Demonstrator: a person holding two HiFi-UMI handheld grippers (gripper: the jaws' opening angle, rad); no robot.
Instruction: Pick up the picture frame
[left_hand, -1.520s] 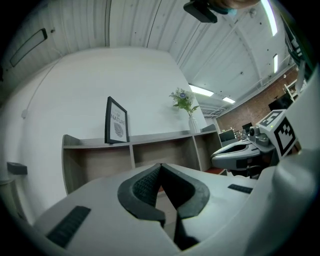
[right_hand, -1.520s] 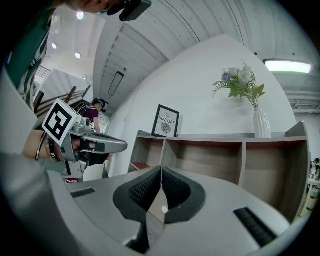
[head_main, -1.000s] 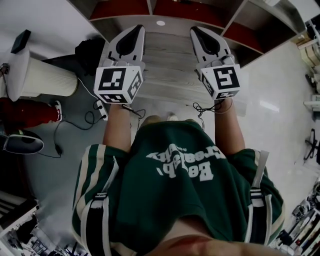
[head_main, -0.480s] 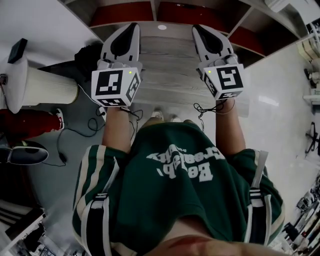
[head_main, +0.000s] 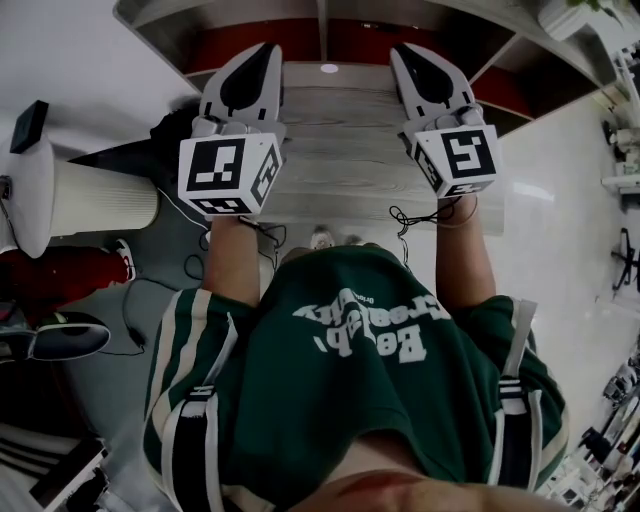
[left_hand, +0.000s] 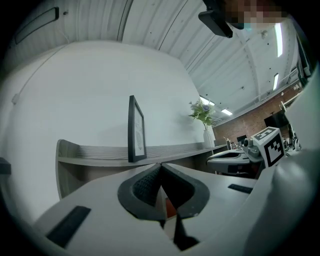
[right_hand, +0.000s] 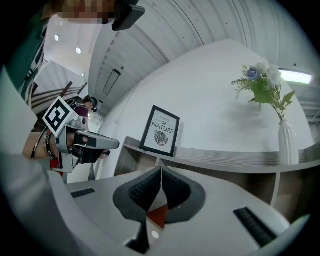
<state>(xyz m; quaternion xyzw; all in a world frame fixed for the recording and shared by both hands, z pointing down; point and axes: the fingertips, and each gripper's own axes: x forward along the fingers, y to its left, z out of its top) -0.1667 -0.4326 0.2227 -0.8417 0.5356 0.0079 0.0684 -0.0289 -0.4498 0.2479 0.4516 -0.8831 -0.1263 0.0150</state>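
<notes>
Well left of the left tongs (head_main: 262, 55), a white pleated cylinder (head_main: 95, 195) stands on the grey floor (head_main: 150, 330), with black cables (head_main: 175, 245) beside it.

Left tongs: held by the person in the green shirt (head_main: 350, 380), marker cube toward the body, pointing level at a grey wood-grain shelf (head_main: 340, 150). Its own view shows the dark ribbed pads pressed together tip to tip, with nothing between them.

Task item: a black rectangular picture frame (right_hand: 161, 131) with a white print of a leaf and the words "OF NATURE". It stands on the shelf top, close before the white wall (right_hand: 215, 90); contact with the wall cannot be confirmed. From the left tongs it appears edge-on and near upright, ahead of the tips and a little to their left. From the right tongs it appears face-on, straight beyond the tips. Neither pair of tongs touches it; both are apart from it.

Right tongs (head_main: 402, 52): held level beside the left pair, over the same shelf top. The pads are pressed together, with nothing between them.

Right of the right tongs, a slim white vase (right_hand: 287, 142) holding green sprigs and pale flowers stands on the same shelf top, well apart from the frame.
</notes>
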